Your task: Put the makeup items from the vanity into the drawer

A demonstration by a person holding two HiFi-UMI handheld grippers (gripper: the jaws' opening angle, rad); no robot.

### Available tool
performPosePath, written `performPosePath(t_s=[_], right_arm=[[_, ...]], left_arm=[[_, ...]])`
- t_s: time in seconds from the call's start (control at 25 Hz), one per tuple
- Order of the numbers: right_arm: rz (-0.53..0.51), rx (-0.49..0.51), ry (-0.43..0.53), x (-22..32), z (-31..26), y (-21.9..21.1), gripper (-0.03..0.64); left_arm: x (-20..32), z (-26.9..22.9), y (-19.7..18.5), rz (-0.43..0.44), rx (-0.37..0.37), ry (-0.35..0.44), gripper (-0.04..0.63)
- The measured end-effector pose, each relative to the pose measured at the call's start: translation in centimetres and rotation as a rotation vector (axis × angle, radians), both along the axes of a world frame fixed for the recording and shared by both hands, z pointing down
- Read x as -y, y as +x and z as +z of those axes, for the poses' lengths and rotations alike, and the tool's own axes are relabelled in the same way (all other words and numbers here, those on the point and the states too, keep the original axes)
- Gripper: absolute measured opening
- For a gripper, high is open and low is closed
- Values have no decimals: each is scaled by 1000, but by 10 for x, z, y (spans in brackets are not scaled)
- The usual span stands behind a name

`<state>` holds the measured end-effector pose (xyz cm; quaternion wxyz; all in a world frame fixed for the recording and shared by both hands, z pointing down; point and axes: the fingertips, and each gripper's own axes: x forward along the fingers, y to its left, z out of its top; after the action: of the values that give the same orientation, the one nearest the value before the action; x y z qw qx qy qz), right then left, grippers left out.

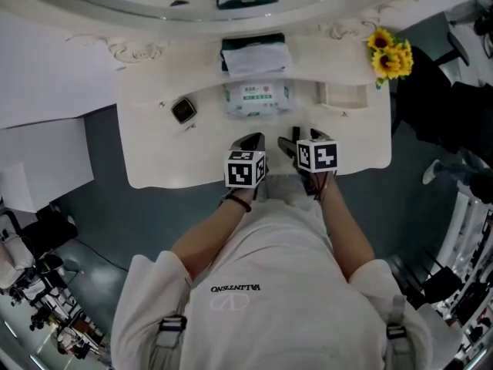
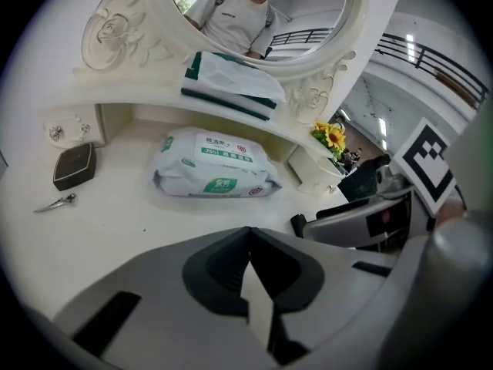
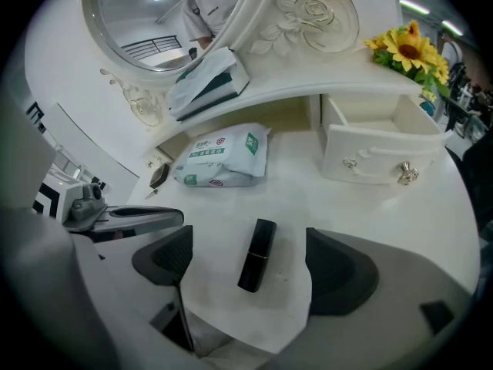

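A black lipstick tube lies on the white vanity top near its front edge. My right gripper stands wide open around it, one dark pad on each side, and neither pad touches it. The small white drawer stands pulled open to the right of the tube, under the mirror shelf. My left gripper hangs just left of the right one, jaws shut with nothing between them. A black compact and a small metal clip lie far to its left. In the head view both grippers hover side by side over the front edge.
A pack of wet wipes lies mid-table, with a green and white tissue pack on the shelf above it. Sunflowers stand at the right end of the shelf. The oval mirror rises behind.
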<state>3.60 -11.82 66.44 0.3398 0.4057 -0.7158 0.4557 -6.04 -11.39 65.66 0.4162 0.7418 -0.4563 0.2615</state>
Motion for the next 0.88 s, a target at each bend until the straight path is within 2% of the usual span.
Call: performPosePath(t_s=[0.48, 0.68, 0.88], right_arm=[[1, -29, -59, 1, 20, -1, 463], [21, -105, -76, 3, 24, 3, 417], [14, -166, -70, 3, 28, 5, 402]], left_arm=[[10, 3, 2, -14, 21, -4, -2], [14, 3, -1, -16, 21, -5, -2], [16, 2, 1, -9, 14, -4, -2]])
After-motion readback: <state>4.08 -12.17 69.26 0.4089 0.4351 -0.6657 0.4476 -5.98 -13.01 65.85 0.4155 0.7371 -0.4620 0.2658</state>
